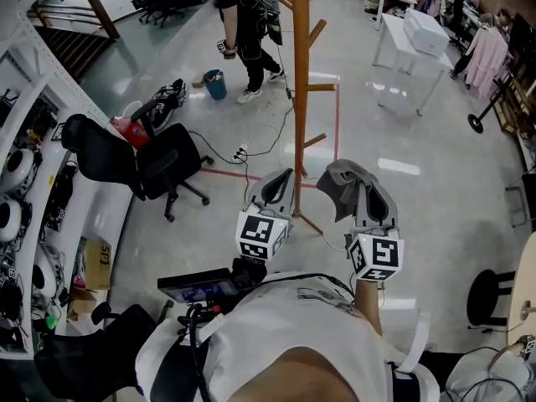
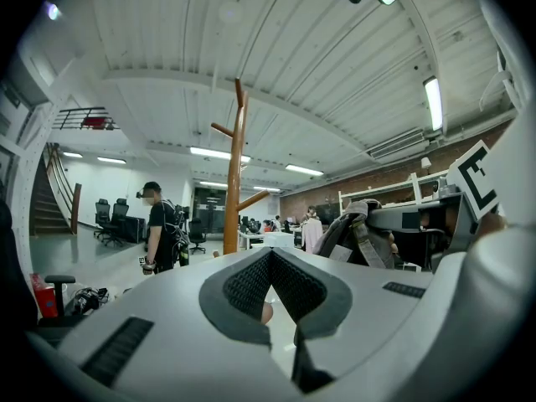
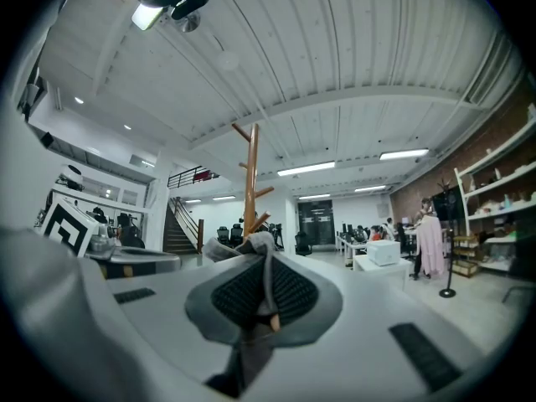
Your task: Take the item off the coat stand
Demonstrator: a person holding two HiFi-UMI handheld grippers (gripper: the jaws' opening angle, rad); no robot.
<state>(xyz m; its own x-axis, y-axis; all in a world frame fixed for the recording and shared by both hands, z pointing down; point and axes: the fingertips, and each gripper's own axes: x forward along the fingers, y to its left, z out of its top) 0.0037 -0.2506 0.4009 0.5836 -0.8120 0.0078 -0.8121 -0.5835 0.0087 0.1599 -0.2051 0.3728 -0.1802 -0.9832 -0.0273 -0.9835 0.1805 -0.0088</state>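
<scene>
The wooden coat stand (image 1: 300, 99) rises from the floor just ahead of me, its pegs bare in the head view. A grey fabric item (image 1: 339, 181) with a strap hangs clear of the stand to its right, pinched in my right gripper (image 1: 358, 189). In the right gripper view a fold of the grey item (image 3: 251, 243) sits between the pads, and the stand (image 3: 250, 182) is behind it. My left gripper (image 1: 279, 187) is close to the pole on its left, tips together and holding nothing. The left gripper view shows the item (image 2: 358, 229) off to the right.
A person in black (image 1: 243, 32) stands beyond the stand beside a blue bucket (image 1: 215, 84). A black office chair (image 1: 159, 166) and floor cables (image 1: 243, 151) lie to the left, and shelves (image 1: 25, 191) line the left wall. White tables (image 1: 410, 36) stand at the back right.
</scene>
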